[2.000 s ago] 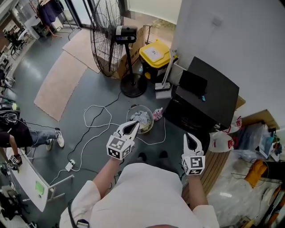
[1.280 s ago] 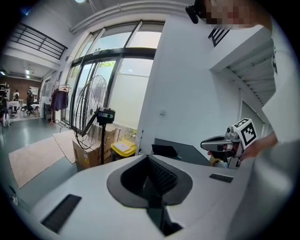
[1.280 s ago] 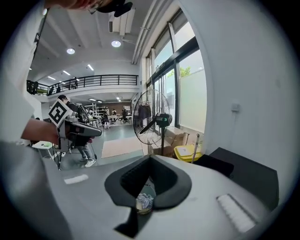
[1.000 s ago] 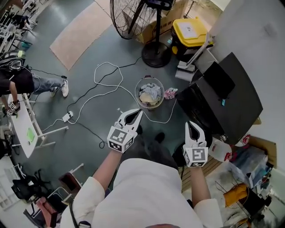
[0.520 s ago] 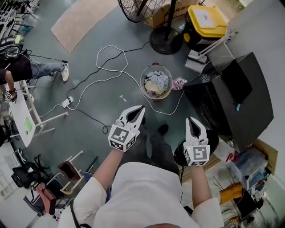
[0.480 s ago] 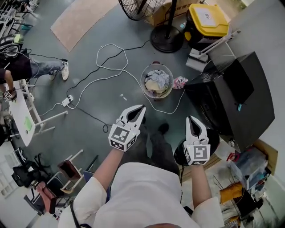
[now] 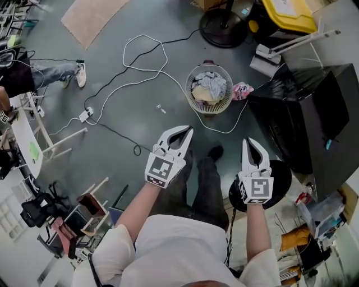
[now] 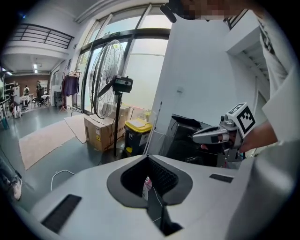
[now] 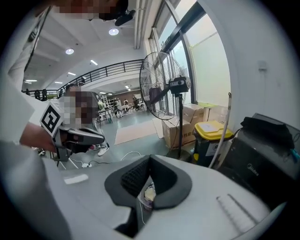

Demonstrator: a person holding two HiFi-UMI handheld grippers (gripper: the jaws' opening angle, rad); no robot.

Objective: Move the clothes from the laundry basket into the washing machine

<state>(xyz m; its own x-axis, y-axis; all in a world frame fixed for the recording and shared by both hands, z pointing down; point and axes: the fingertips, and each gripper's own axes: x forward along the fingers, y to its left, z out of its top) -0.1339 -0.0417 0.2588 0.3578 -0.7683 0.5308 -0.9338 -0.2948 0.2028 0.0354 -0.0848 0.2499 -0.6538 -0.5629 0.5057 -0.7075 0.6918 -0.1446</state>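
I am holding the left hand-held gripper (image 7: 187,131) and right hand-held gripper (image 7: 250,142) shut, empty. The clothes (image 7: 211,86) are sitting heaped in the basket (image 7: 208,110) beside the washer (image 7: 314,126), likely soft and light, best pinched at a top fold.

1. The laundry basket (image 7: 208,110) now shows larger and nearer the top edge of the head view; two seconds ago it lay mid-frame.
2. The left gripper (image 7: 188,130), whose tips earlier overlapped the basket's near rim in the head view, now stands well short of the basket.
3. The right gripper (image 7: 251,142) likewise stands farther back from the basket than before.
4. Beyond the basket, the fan's cage has left the view; only the fan base (image 7: 223,27) remains.
5. The yellow bin (image 7: 290,11), beyond the basket, is now cut by the top edge.
6. Short of the basket, the person's trouser legs (image 7: 205,185) now show between the grippers.
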